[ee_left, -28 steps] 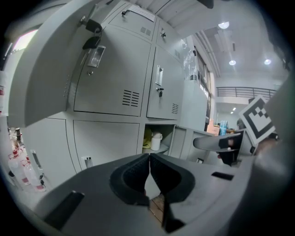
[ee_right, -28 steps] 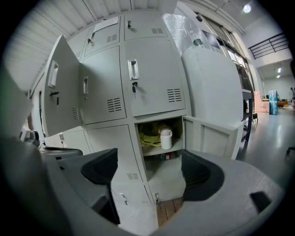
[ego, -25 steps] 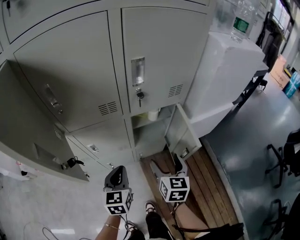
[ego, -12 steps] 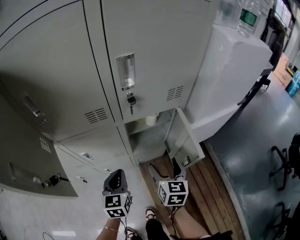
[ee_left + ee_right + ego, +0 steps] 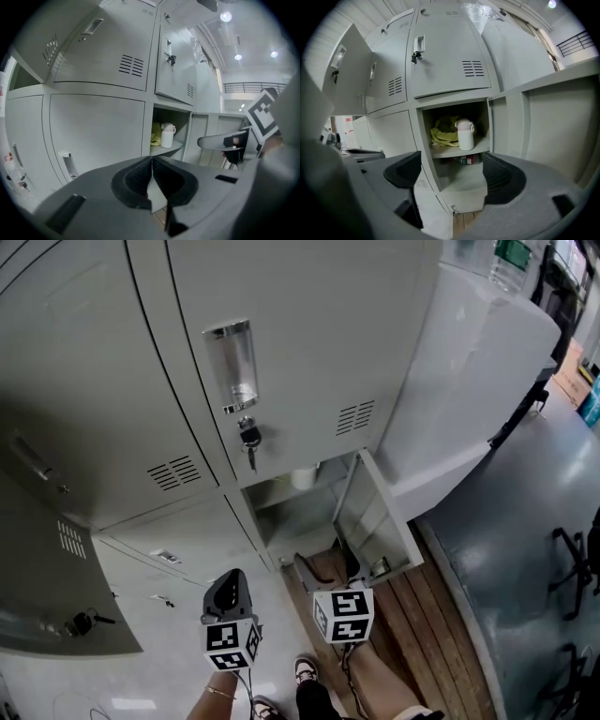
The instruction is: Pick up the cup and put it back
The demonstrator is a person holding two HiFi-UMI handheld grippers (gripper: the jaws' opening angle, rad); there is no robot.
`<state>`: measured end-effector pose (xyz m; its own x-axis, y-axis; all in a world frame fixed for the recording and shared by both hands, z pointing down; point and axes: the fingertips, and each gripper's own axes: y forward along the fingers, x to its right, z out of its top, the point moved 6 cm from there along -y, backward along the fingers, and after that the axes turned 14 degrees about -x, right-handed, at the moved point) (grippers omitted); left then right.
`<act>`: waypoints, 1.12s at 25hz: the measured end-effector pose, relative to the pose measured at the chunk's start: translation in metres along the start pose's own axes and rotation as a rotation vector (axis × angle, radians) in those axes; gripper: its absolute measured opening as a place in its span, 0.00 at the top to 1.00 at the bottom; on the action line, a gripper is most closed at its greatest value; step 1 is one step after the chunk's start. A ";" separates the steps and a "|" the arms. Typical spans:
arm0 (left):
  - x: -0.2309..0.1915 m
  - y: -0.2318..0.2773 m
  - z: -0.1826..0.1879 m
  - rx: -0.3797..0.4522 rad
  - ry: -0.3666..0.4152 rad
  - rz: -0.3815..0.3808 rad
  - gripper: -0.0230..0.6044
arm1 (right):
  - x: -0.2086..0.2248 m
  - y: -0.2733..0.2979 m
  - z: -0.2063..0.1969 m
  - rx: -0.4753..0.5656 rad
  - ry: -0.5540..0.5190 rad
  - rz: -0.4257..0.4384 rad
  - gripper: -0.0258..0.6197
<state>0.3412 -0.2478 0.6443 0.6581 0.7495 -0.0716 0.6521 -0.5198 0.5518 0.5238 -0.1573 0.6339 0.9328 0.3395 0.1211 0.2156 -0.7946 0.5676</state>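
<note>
Right gripper [image 5: 450, 174] jaws stand wide, empty, ready to admit the white lidded cup [image 5: 465, 135]; left gripper [image 5: 151, 176] idles, jaws together, empty.

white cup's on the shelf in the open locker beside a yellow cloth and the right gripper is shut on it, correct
Not shut on it: the right gripper view shows the right gripper open, apart from the white cup, which stands on the shelf in the open locker beside the yellow cloth.
</note>
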 end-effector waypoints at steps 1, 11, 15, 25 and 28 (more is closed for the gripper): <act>-0.002 0.003 0.000 0.000 0.007 0.004 0.95 | 0.000 0.004 0.002 0.005 -0.009 -0.001 0.34; -0.021 0.032 0.006 0.022 -0.009 0.045 0.95 | 0.001 0.054 0.013 0.015 -0.072 -0.001 0.33; -0.024 0.043 0.004 0.020 -0.015 0.054 0.95 | 0.005 0.076 0.016 0.016 -0.077 -0.001 0.32; -0.025 0.070 0.004 0.013 -0.021 0.038 0.95 | 0.018 0.116 0.024 0.020 -0.046 -0.016 0.32; -0.025 0.076 0.006 0.020 -0.032 0.028 0.95 | 0.021 0.129 0.029 0.026 -0.051 -0.024 0.31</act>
<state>0.3770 -0.3084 0.6833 0.6878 0.7211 -0.0835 0.6406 -0.5488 0.5371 0.5797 -0.2671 0.6861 0.9406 0.3330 0.0658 0.2448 -0.7998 0.5481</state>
